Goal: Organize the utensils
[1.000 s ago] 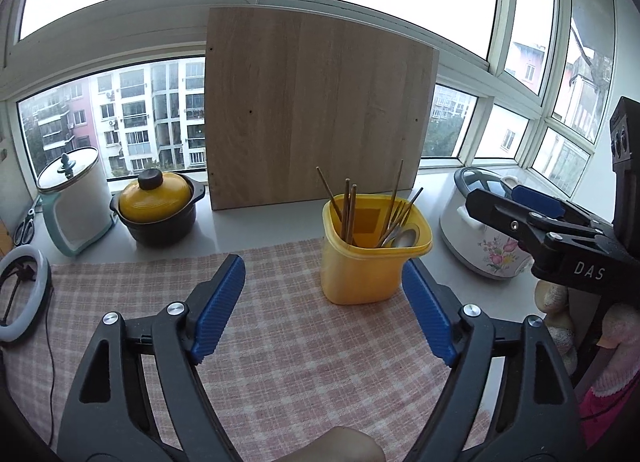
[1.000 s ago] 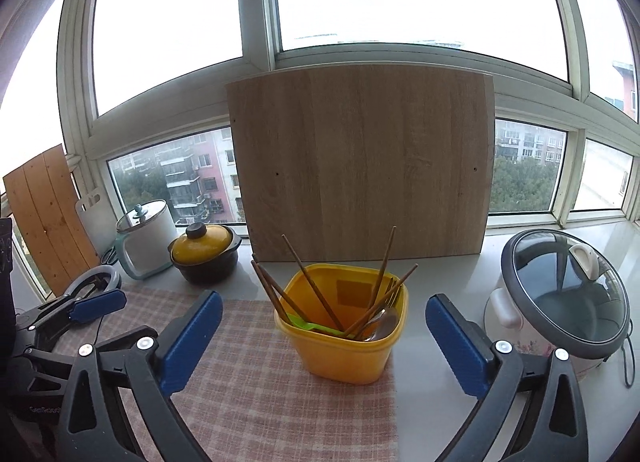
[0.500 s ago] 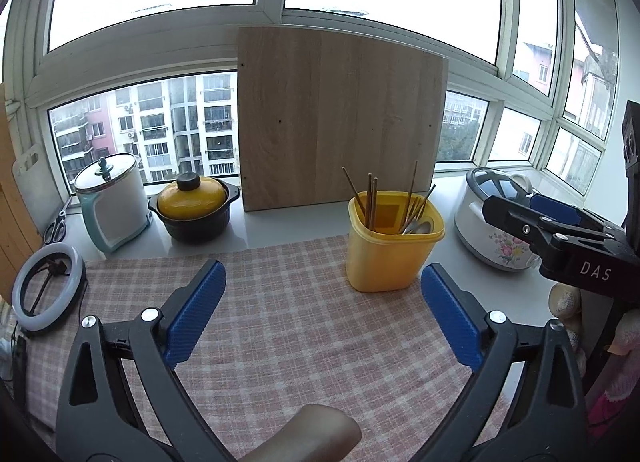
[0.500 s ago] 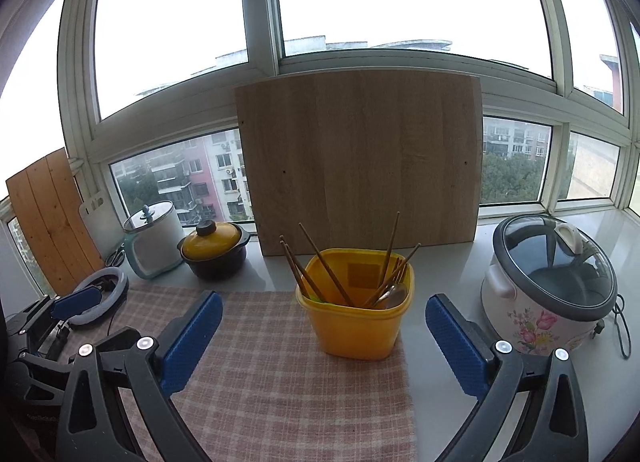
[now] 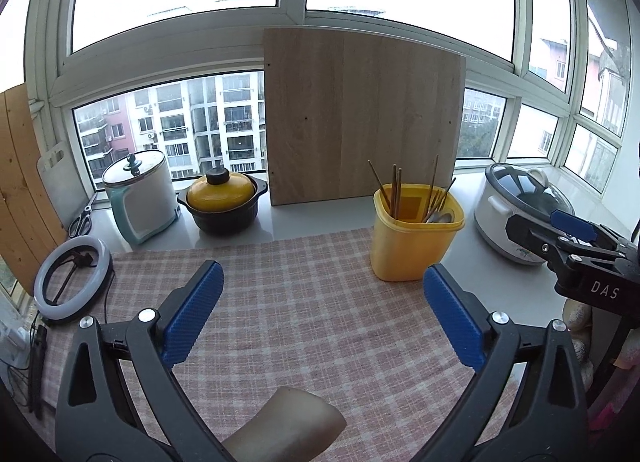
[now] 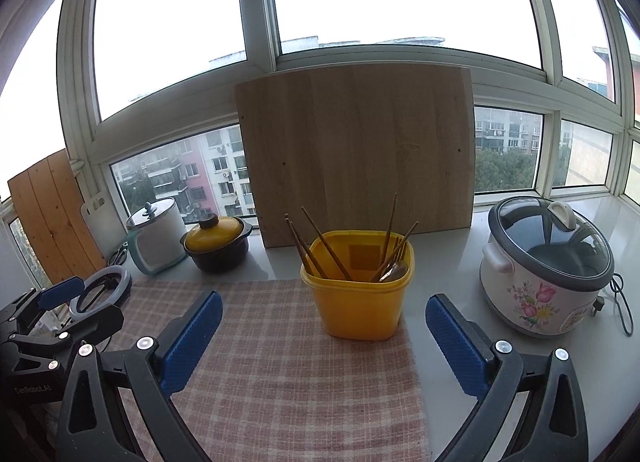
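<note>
Chopsticks (image 6: 320,248) upright in yellow holder (image 6: 358,302), frame centre; both grippers wide, empty — pinch one stick near its top.

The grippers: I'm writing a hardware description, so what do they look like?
Both the left gripper and the right gripper have black plastic frames with silver screws and ribbed blue pads. The right one's body shows white letters "DAS" in the left view.

A large pale wooden board (image 6: 356,150) leans upright against the window. Left of it on the white bench (image 6: 448,262) stand a black pot with a yellow lid (image 6: 216,246) and a mint-and-white kettle (image 6: 157,240). A flower-printed rice cooker (image 6: 546,266) sits right; a pink checked cloth (image 5: 312,302) covers the front.
</note>
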{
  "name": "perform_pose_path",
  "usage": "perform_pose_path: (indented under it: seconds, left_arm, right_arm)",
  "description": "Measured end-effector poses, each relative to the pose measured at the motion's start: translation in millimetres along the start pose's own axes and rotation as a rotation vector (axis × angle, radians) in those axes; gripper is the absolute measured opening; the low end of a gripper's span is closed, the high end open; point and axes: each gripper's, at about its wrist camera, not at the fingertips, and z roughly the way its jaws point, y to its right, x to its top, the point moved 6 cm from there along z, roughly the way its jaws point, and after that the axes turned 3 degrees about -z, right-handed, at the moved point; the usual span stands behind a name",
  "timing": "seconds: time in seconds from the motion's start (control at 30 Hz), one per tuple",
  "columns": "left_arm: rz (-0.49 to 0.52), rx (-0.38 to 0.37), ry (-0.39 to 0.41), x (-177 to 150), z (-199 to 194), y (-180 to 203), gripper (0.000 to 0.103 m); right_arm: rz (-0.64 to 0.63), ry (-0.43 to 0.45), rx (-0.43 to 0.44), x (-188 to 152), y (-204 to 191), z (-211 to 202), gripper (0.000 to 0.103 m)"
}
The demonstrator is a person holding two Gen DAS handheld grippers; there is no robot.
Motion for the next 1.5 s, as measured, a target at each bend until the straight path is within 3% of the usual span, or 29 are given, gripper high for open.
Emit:
perform_pose_path:
  seconds: [0.43, 1.5]
  left_arm:
    - [0.012, 0.001, -0.059, -23, 3, 3, 0.102]
    - [-0.002, 0.010, -0.050, -20, 5, -1, 0.102]
  right_arm:
    - [0.031, -0.036, -0.006, -14, 3, 8, 0.103]
    - [0.032, -0.073, 0.006, -22, 1, 14, 0.103]
